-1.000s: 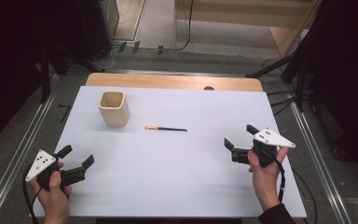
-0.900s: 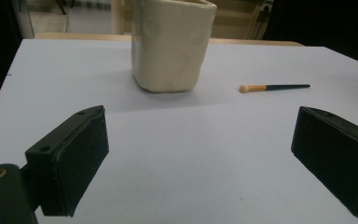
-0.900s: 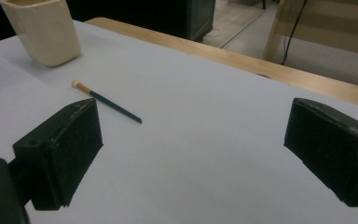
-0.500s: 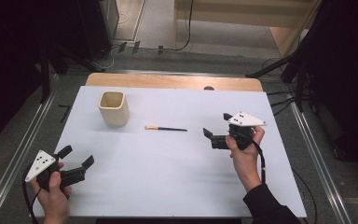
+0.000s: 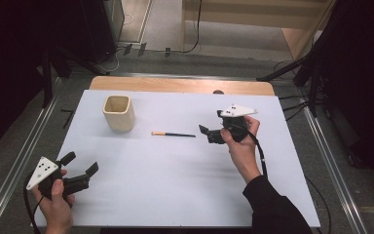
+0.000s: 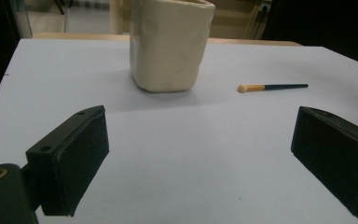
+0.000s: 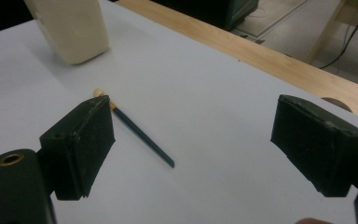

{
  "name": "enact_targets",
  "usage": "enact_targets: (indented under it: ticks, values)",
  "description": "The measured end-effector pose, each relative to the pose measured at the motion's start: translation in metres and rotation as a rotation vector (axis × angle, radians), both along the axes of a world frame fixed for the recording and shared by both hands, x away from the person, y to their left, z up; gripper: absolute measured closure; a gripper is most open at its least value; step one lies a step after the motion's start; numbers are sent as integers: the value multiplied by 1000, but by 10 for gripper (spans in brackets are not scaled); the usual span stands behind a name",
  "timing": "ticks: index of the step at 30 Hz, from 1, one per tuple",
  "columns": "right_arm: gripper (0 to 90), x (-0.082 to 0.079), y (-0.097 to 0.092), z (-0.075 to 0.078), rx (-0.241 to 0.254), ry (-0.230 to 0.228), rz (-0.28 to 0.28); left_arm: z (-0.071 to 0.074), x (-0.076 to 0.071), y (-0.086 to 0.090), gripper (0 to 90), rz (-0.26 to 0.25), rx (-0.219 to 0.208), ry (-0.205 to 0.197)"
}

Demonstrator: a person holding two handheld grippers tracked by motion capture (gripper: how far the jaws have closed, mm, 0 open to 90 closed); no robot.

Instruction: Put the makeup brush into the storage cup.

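Observation:
A thin brush [image 5: 173, 134] with a dark handle and a pale tip lies flat mid-table, tip toward the cream cup [image 5: 119, 113] standing upright at the back left. My right gripper [image 5: 209, 135] hovers just right of the brush's handle end, pointing left at it. Its jaws are open and have just been closing a little, with nothing between them. In the right gripper view the brush [image 7: 140, 133] runs past the left jaw, with the cup [image 7: 70, 28] beyond. My left gripper [image 5: 82, 163] is open at the front left, facing the cup [image 6: 170, 44] and brush [image 6: 272, 87].
A white sheet [image 5: 175, 185] covers the table, with a wooden strip [image 5: 175, 85] along the far edge and a small dark round spot [image 5: 218, 91] on it. Metal rails [image 5: 24, 161] run along both sides. Cables lie on the floor beyond.
My right hand has carried its gripper leftward and farther across the table, from the right edge to the brush's handle end. The left gripper, brush and cup have stayed put.

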State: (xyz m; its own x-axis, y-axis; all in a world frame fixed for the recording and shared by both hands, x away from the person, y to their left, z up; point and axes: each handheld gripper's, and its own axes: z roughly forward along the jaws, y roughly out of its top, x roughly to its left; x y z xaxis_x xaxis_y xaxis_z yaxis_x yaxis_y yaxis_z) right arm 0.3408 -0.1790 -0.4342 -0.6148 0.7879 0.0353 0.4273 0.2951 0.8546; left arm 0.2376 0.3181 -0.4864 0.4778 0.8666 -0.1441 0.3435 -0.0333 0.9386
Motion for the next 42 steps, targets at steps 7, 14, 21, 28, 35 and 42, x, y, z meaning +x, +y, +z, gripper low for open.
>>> enact_targets:
  ticks: [7,14,21,28,35,42]
  values:
    - [144,14,10,-3,-30,37,32,0,0,0,46,1,0,-2]
    - [253,31,21,-4,-49,103,99,0,0,-1,46,-1,2,1]
    - [412,46,39,-3,-64,167,175,-1,0,0,46,-2,0,4]
    - [506,55,63,-6,-205,231,242,-1,0,0,46,-3,-1,3]
    - [593,63,75,-9,-304,254,311,-1,1,0,47,-4,-1,4]
    - [674,71,76,-15,-358,266,421,-1,1,-1,46,-8,-1,2]
